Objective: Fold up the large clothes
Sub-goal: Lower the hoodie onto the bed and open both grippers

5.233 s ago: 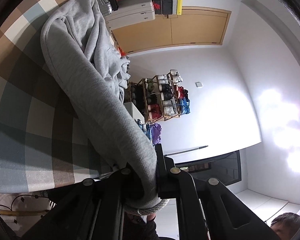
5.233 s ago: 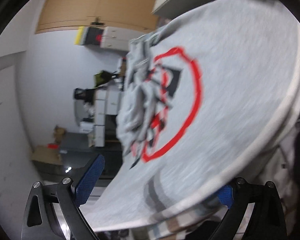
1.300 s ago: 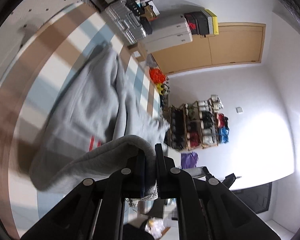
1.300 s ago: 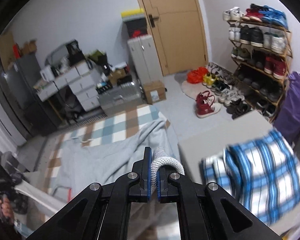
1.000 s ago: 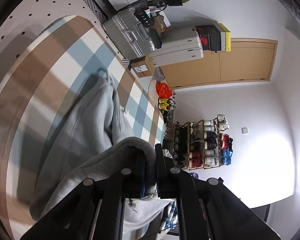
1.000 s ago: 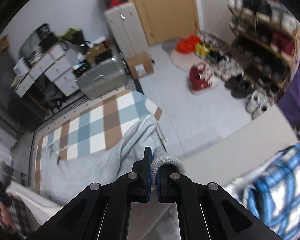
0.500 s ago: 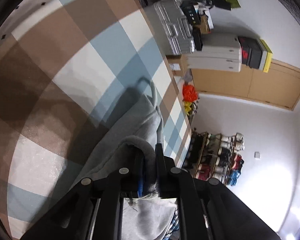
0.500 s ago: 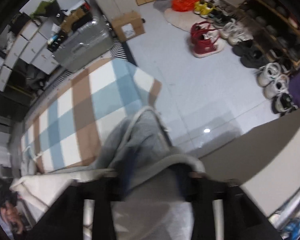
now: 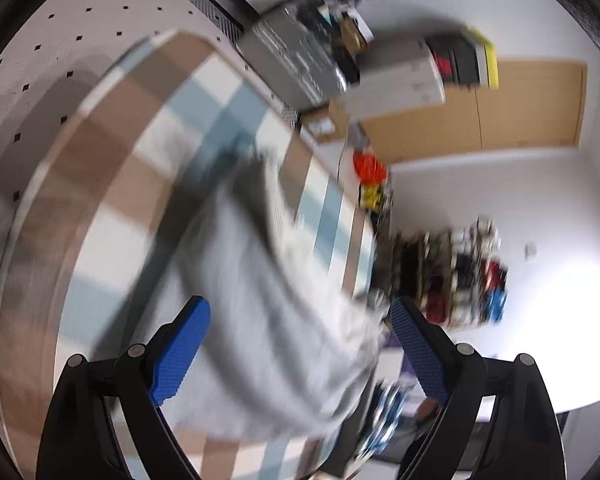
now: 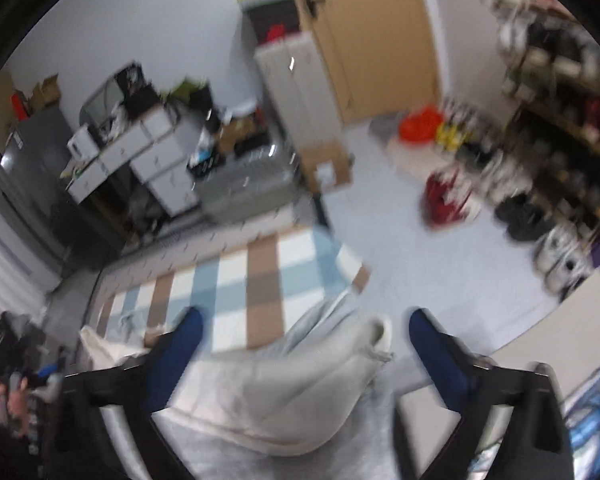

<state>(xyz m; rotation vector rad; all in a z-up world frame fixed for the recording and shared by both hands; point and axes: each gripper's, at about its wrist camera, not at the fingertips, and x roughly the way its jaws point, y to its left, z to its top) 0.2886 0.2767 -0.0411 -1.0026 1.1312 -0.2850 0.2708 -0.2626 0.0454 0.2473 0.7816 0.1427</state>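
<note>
At the bottom of the left wrist view the left gripper (image 9: 298,344) stands with its blue pads (image 9: 180,350) spread wide; its jaws have just been opening, and the grey sweatshirt (image 9: 268,320) lies in the gap between them, loose, with neither pad pressing on it. The same holds in the right wrist view: the right gripper (image 10: 302,354) has just been opening to its full spread, and a pale ribbed edge of the sweatshirt (image 10: 300,384) sits slack between the dark blue pads (image 10: 172,360), touched by nothing. Past the fingers, the garment runs as a long, rumpled band up the middle of the left view, across the checked blue, brown and white cloth (image 9: 100,184) that covers the work surface. It looks doubled over on itself, though the blur hides how tidy the edges are. I judge one fold laid down and let go; flattening and at least one more fold across seem left. Farther off, at the right edge, stands the shoe rack (image 10: 560,128), and at upper centre the wooden door (image 10: 372,40).
</note>
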